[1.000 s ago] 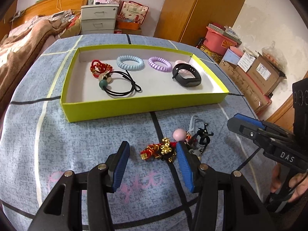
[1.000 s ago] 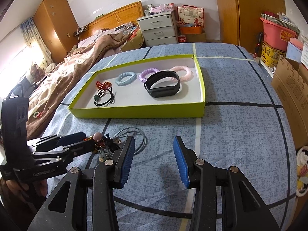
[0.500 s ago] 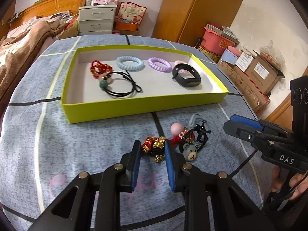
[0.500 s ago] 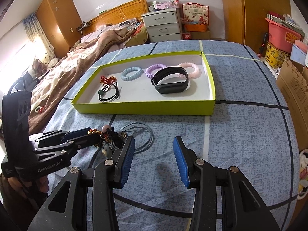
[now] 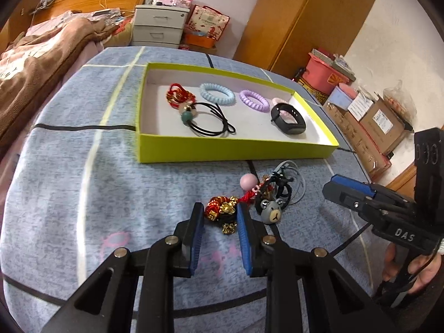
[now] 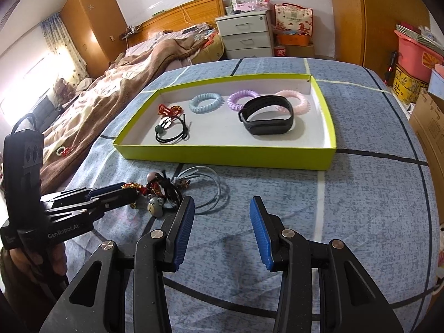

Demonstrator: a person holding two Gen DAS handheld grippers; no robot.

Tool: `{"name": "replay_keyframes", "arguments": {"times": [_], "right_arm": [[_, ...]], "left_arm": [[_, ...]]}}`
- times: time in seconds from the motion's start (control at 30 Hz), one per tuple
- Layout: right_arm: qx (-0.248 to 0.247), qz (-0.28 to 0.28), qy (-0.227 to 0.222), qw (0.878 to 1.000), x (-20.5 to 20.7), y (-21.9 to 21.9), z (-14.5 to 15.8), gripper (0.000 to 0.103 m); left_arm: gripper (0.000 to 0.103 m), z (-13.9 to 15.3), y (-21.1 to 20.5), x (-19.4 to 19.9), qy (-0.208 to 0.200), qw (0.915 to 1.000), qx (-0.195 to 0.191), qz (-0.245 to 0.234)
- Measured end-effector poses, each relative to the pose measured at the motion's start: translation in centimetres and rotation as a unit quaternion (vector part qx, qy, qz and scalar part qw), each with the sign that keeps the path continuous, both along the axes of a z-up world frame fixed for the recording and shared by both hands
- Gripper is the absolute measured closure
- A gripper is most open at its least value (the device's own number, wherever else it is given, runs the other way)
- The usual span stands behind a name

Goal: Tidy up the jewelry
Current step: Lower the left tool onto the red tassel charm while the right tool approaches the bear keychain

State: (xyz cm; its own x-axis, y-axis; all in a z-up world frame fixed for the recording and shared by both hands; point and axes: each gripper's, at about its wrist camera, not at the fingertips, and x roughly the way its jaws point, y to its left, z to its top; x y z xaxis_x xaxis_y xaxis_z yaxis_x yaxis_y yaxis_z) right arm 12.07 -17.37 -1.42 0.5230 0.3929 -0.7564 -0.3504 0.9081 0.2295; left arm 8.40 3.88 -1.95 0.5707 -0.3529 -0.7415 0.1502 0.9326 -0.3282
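Red-and-gold beaded bracelet (image 5: 222, 211) lies on the blue patterned cloth (image 5: 83, 194) just before the near wall of the yellow-green tray (image 5: 236, 148), pinched between the narrowed pads of the left gripper (image 5: 217, 215). A bear charm (image 5: 271, 211) sits just beside it.

From the right wrist, the right gripper (image 6: 222, 212) hovers over bare cloth, fingers wide apart and empty; the bracelet (image 6: 131, 186) shows at the left gripper's tip (image 6: 130, 193).

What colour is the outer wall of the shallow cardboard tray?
Yellow-green, clearest in the right wrist view.

Bed w/ brown blanket (image 6: 116, 88), drawer unit (image 6: 245, 34), cardboard boxes (image 5: 380, 122).
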Motion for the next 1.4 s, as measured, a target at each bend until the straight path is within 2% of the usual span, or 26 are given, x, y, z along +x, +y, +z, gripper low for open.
{"name": "replay_keyframes", "arguments": {"times": [0.17,0.27,0.43,0.6,0.67,0.7,0.8,0.9,1.0,1.1,1.2,1.3,1.4], "right_arm": [[0.002,0.005,0.002,1.0,0.1,0.5,-0.2,0.06],[0.003,0.007,0.003,1.0,0.2,0.7,-0.3,0.06],[0.002,0.014,0.0,1.0,0.1,1.0,-0.2,0.06],[0.004,0.015,0.0,1.0,0.2,1.2,-0.3,0.06],[0.005,0.016,0.0,1.0,0.3,1.2,-0.3,0.06],[0.004,0.017,0.0,1.0,0.3,1.3,-0.3,0.06],[0.003,0.032,-0.005,0.999,0.2,2.1,-0.3,0.06],[0.001,0.051,-0.009,0.999,0.2,3.1,-0.2,0.06],[0.0,0.058,-0.01,0.998,0.2,3.6,-0.2,0.06],[0.0,0.065,-0.021,0.998,0.5,4.2,0.2,0.06],[0.016,0.086,-0.024,0.996,1.2,5.0,0.4,0.06],[0.008,0.101,-0.02,0.995,1.8,5.8,0.2,0.06],[0.001,0.092,-0.022,0.996,2.0,5.5,0.1,0.06]], "left_arm": [[0.078,1.1,0.3,-0.7,-0.018,0.9997,-0.016,-0.002],[0.078,1.0,0.5,-0.6,-0.014,0.9998,-0.008,0.01],[0.078,1.1,1.0,-1.0,-0.023,0.9993,-0.025,0.015],[0.078,1.2,2.3,-1.6,-0.031,0.9982,-0.017,0.047],[0.078,1.1,2.7,-1.6,-0.026,0.9972,0.006,0.07],[0.078,1.0,2.8,-1.6,-0.024,0.9972,0.006,0.07],[0.078,0.5,2.5,-1.5,-0.01,0.9989,-0.026,0.037],[0.078,0.0,2.0,-1.5,-0.001,0.999,-0.008,0.043],[0.078,0.0,2.0,-1.6,-0.002,0.9991,-0.007,0.041],[0.078,0.1,2.0,-1.7,-0.006,0.9989,0.014,0.044],[0.078,-0.3,2.1,-1.5,0.003,0.9989,0.008,0.046],[0.078,-0.5,2.3,-1.5,0.007,0.9988,0.006,0.047],[0.077,-0.5,2.5,-1.2,0.008,0.9986,0.011,0.051]]}}
